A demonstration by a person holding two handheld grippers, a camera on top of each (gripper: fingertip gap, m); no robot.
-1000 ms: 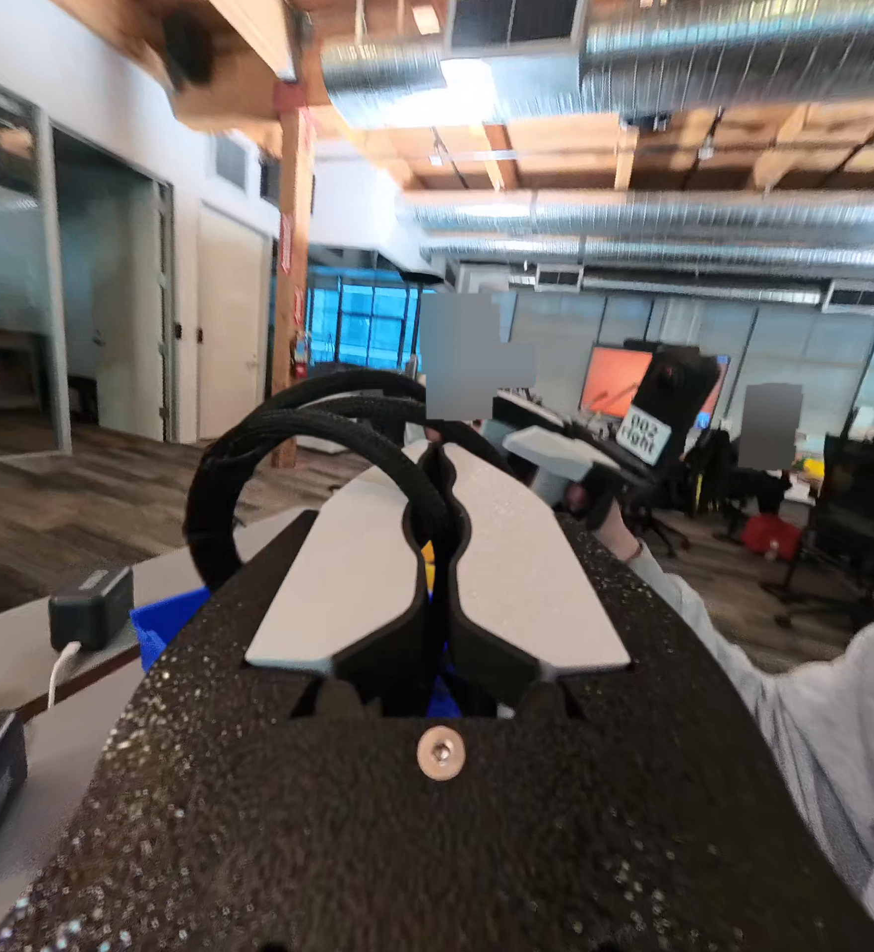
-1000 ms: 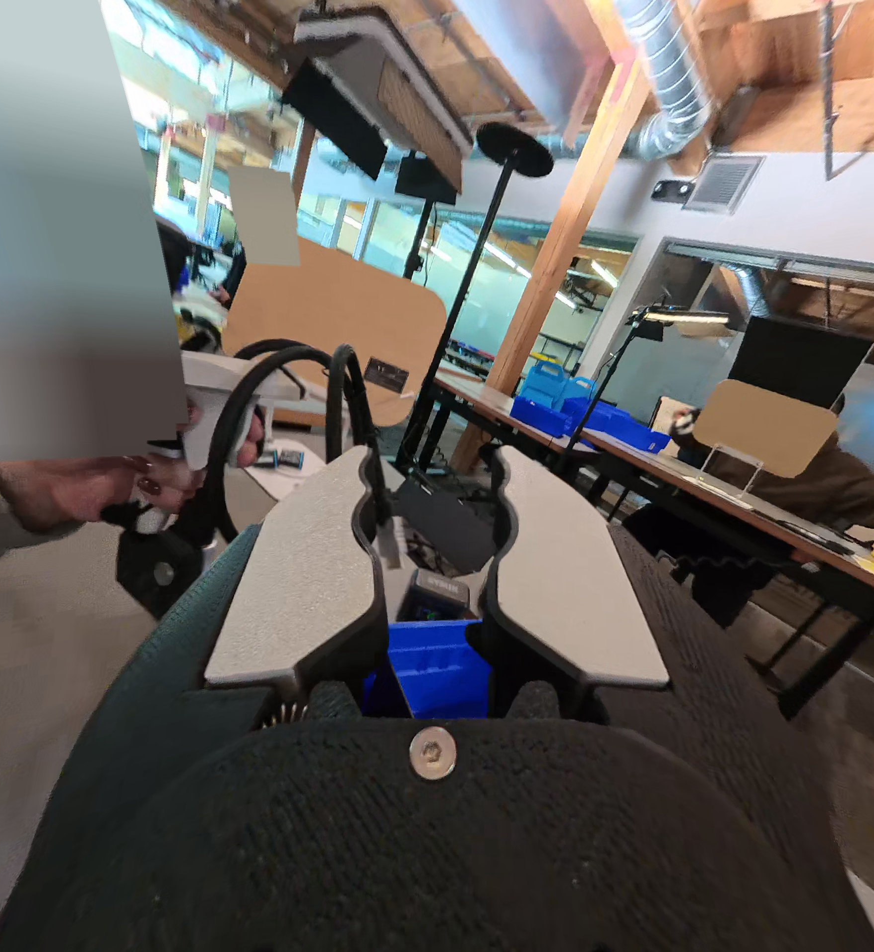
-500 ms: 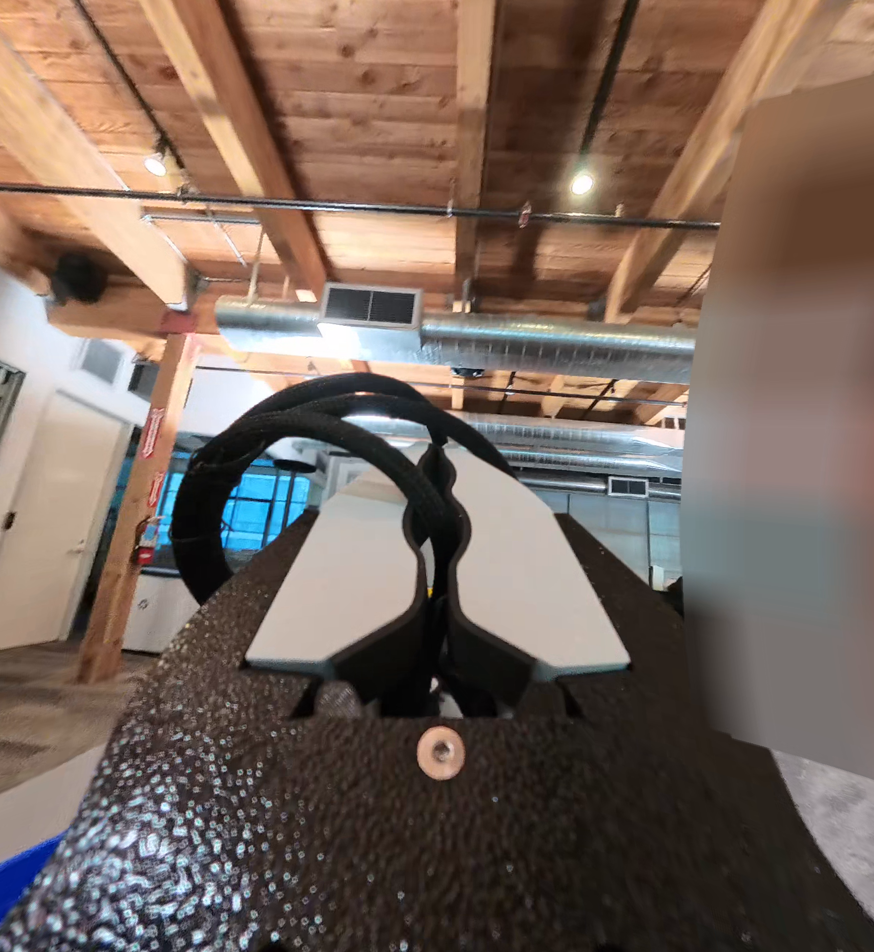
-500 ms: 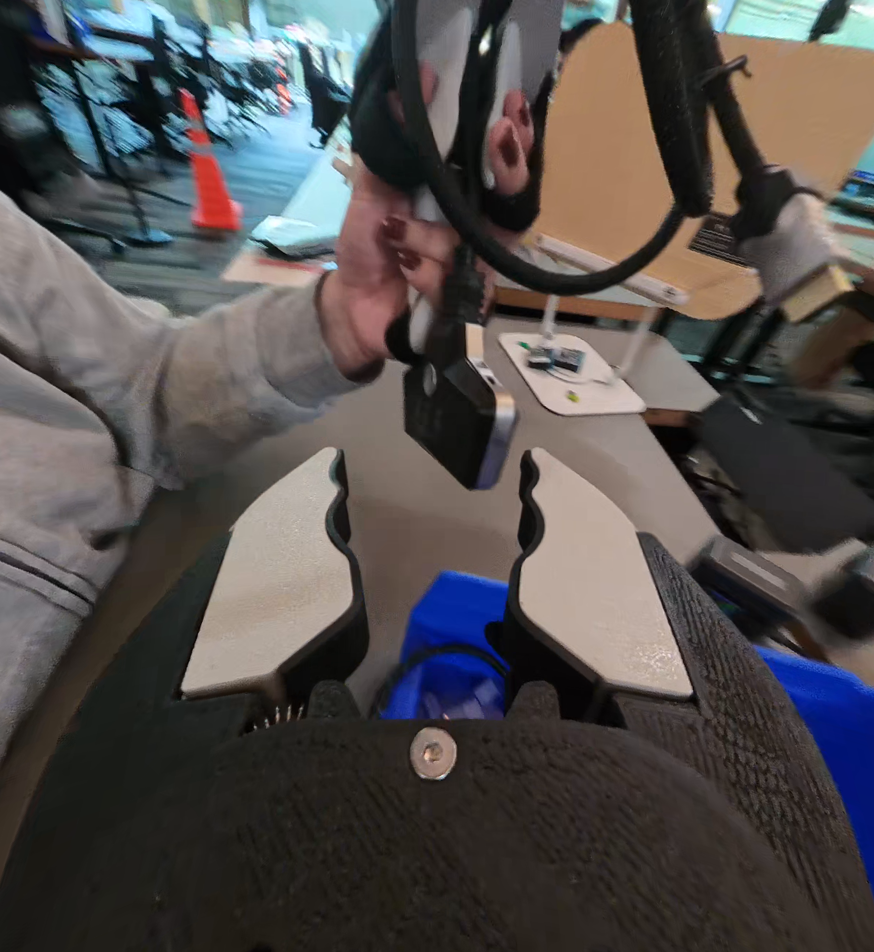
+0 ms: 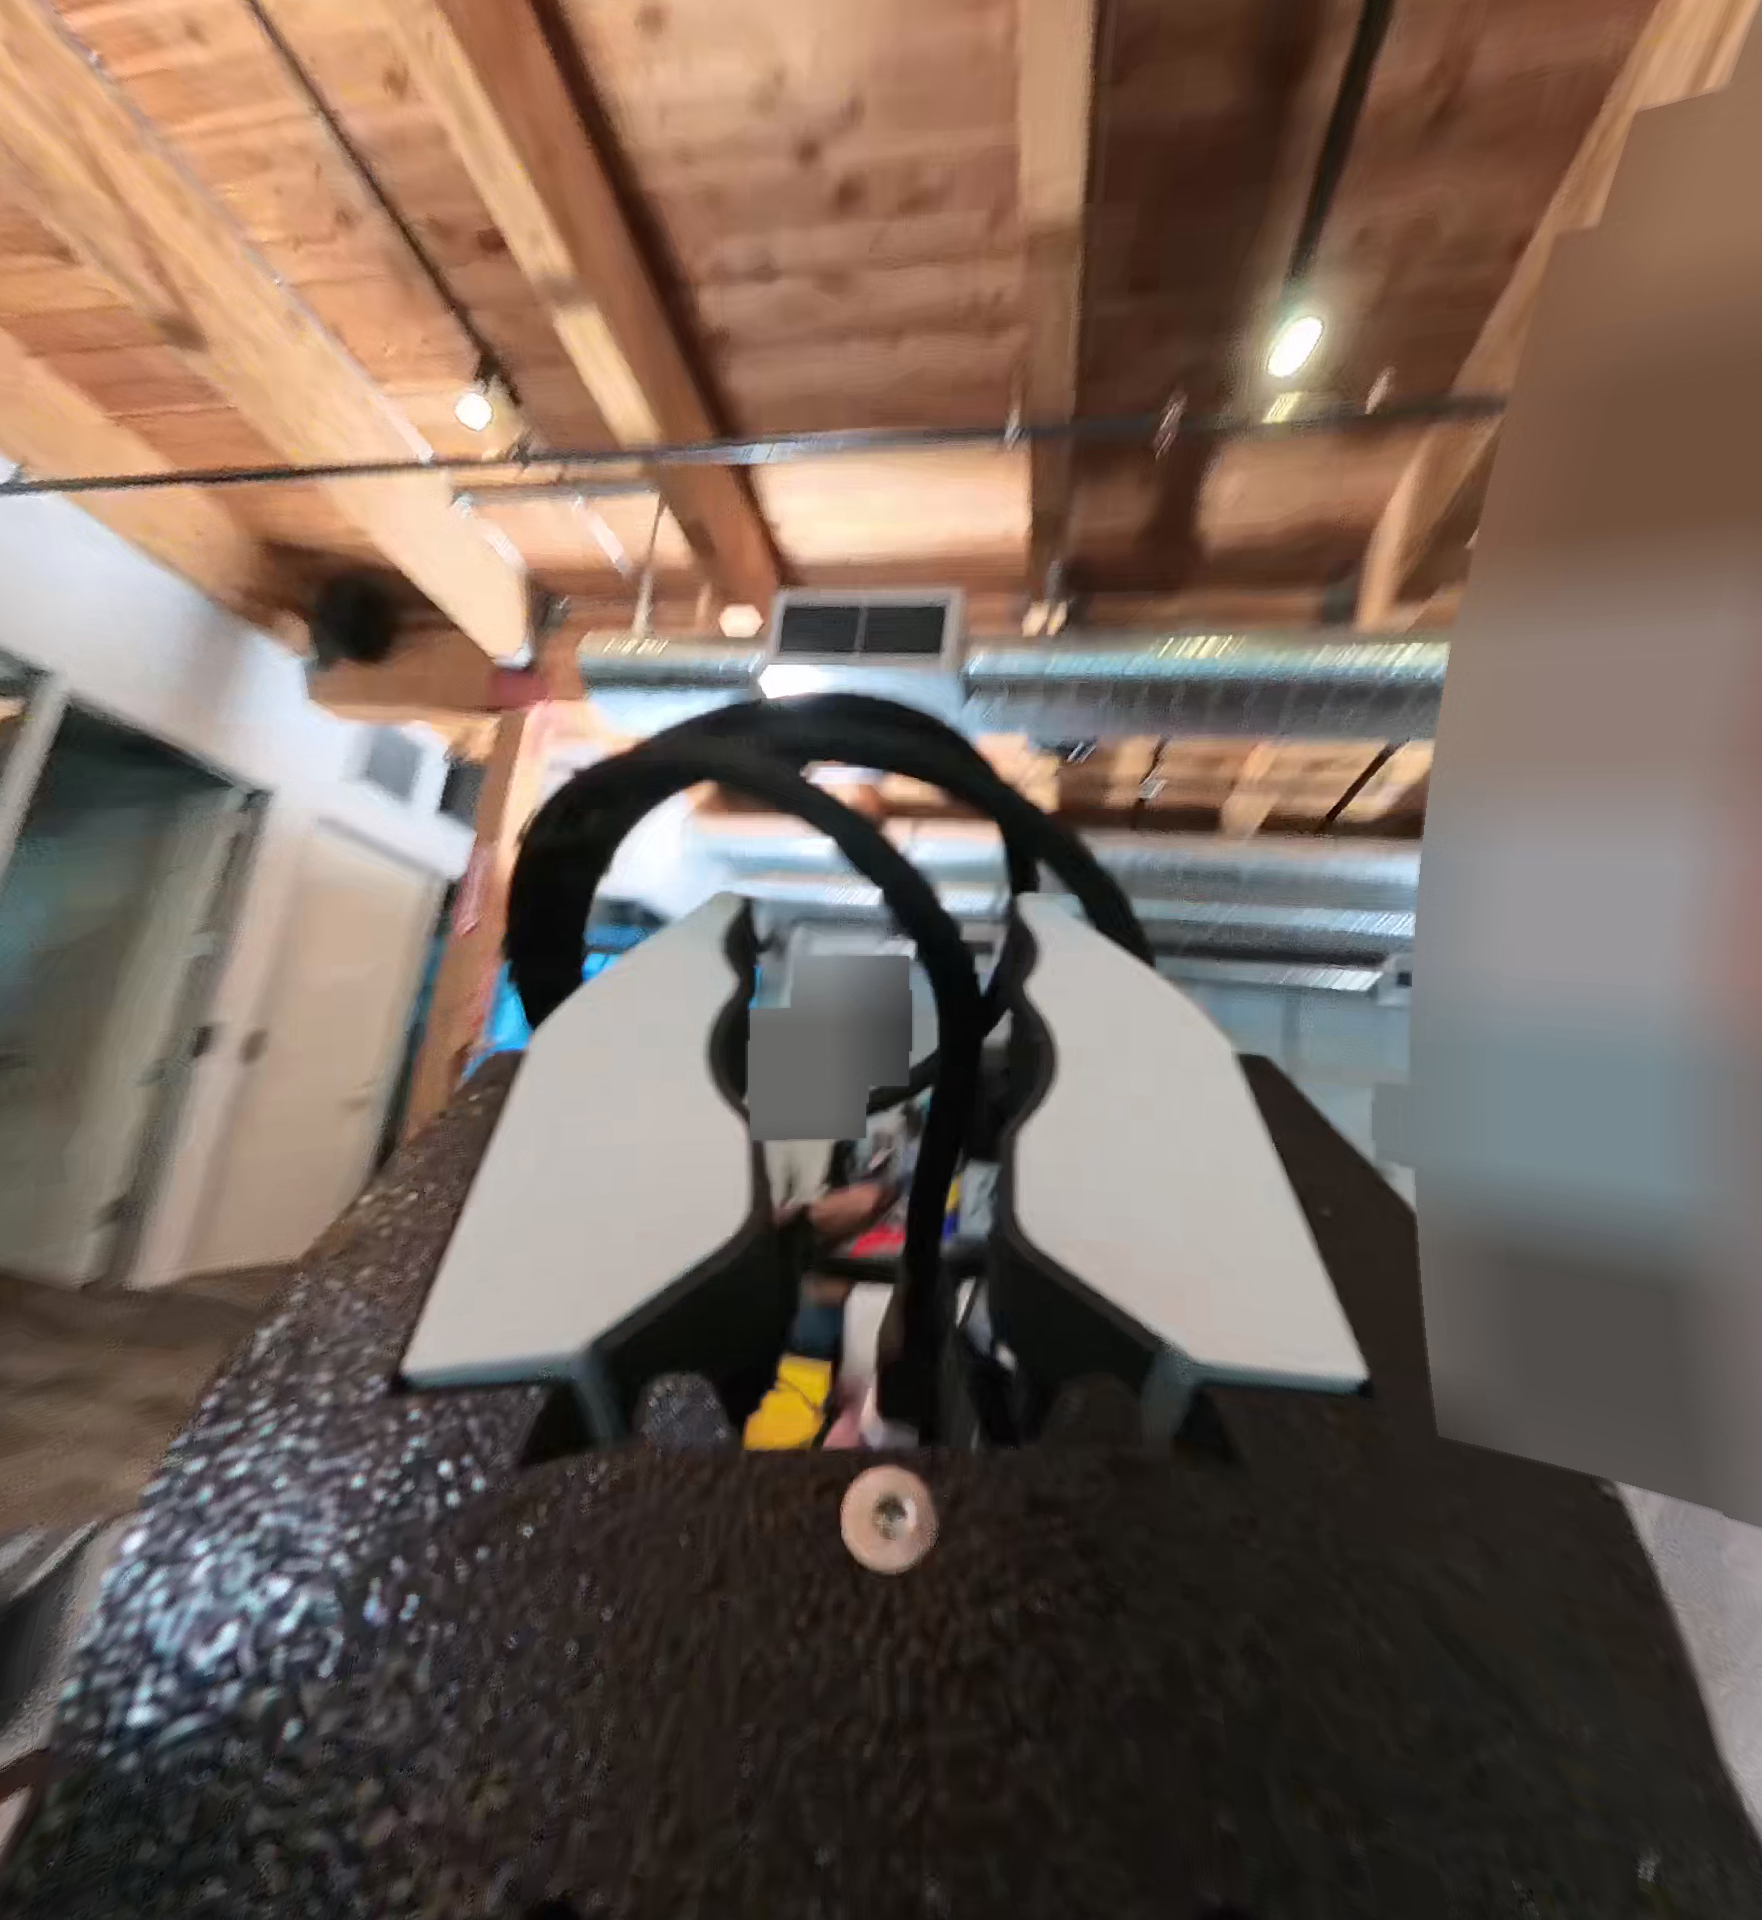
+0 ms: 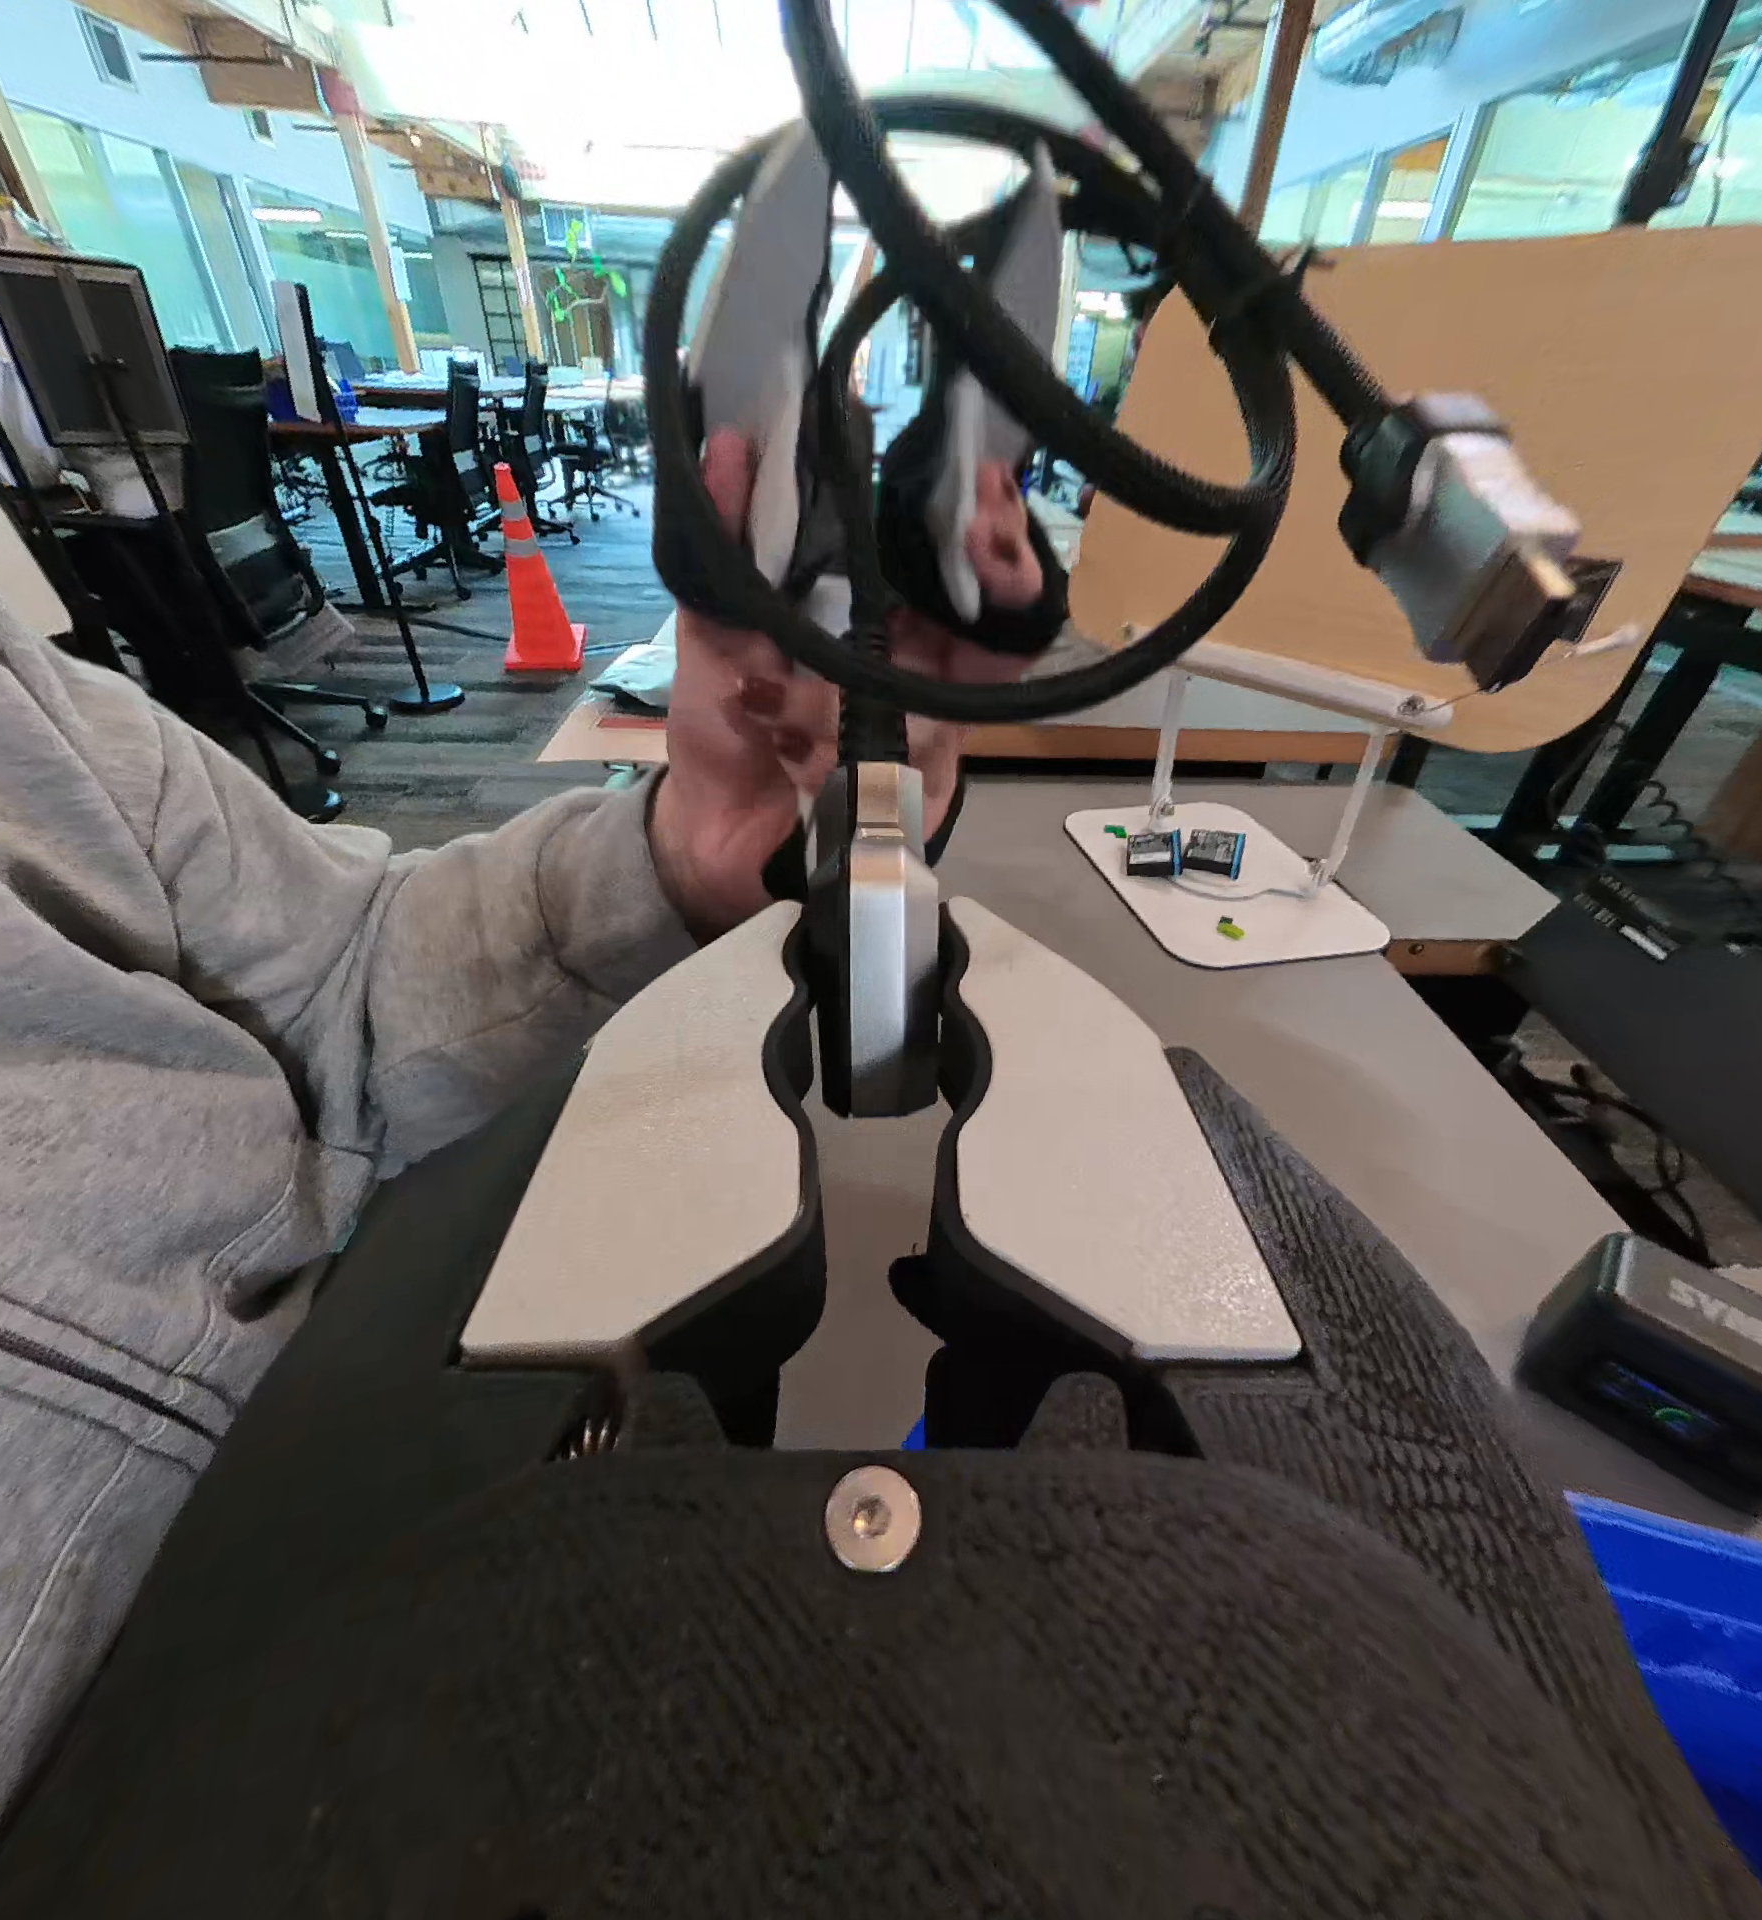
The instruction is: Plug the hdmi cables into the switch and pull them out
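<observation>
While the right gripper clamps the silver adapter above the table | left gripper open, cable looped loosely through | adapter likely rigid, slick; cable floppy.

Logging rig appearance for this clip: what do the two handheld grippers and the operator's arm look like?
Both grippers share one design: a rough-textured black body with a silver screw at its centre, and two flat pale-grey fingers with wavy black inner pads. See the left gripper and right gripper. The left gripper's fingers also show grey from the right wrist view. The operator's arm wears a grey sweatshirt sleeve.
</observation>
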